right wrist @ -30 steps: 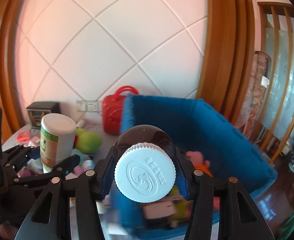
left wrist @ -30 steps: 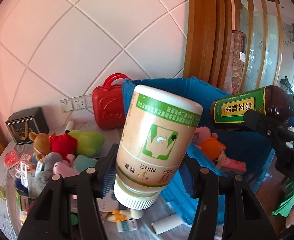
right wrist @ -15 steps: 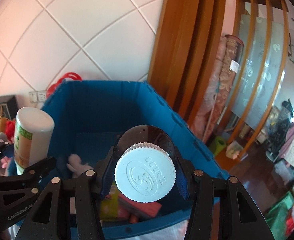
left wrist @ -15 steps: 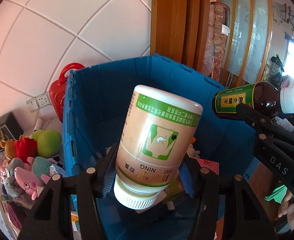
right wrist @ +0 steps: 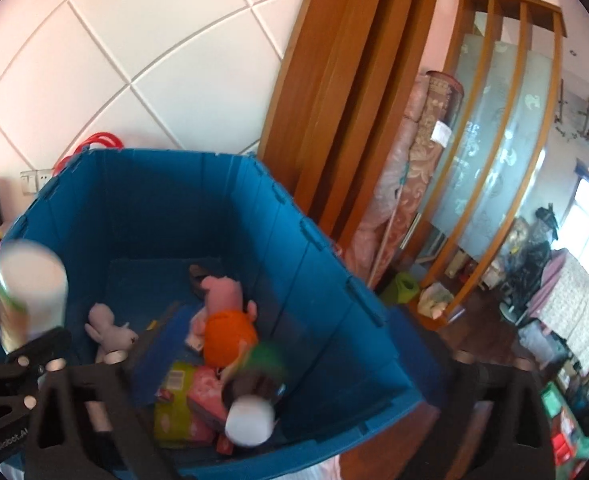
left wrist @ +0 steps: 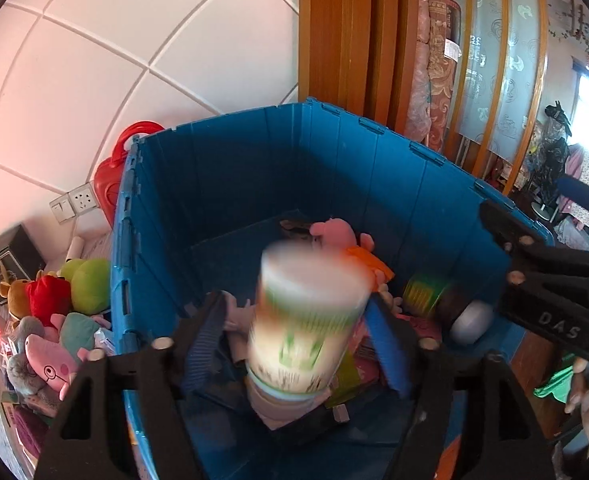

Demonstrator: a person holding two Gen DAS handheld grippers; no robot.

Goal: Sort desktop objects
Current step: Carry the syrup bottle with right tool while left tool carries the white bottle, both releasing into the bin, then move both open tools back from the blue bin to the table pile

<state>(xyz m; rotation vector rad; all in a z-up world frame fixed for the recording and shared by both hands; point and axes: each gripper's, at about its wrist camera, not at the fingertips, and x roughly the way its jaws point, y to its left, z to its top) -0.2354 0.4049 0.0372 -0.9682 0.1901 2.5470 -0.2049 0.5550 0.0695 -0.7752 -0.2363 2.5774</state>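
The white bottle [left wrist: 306, 320] with green label marks stands roughly upright over the blue crate [left wrist: 254, 184], its flat base toward the camera and its capped neck pointing down into the crate; it is smeared with motion blur, so the label cannot be read. The left gripper [left wrist: 298, 344] tilts down over the crate's near edge; its jaws are opening, the bottle is between them, and the blue pads stand clear of its sides. The brown bottle [right wrist: 256, 392] with a green label lies tilted, its long axis running from the crate's middle toward the near wall, its white cap nearest the right wrist camera; it too is blurred. The right gripper [right wrist: 278, 400] points down into the crate with its jaws opening very wide, the fingers well apart from the bottle. In the crate lie a pink plush pig in an orange dress [right wrist: 224, 312], a small pale plush [right wrist: 108, 330] and flat packets [right wrist: 178, 404], partly covered. Beside the crate's left wall, plush toys [left wrist: 58, 304] pile on the tabletop, cut off by the frame. A fingertip of the person's hand [left wrist: 586, 400] shows at the right margin.
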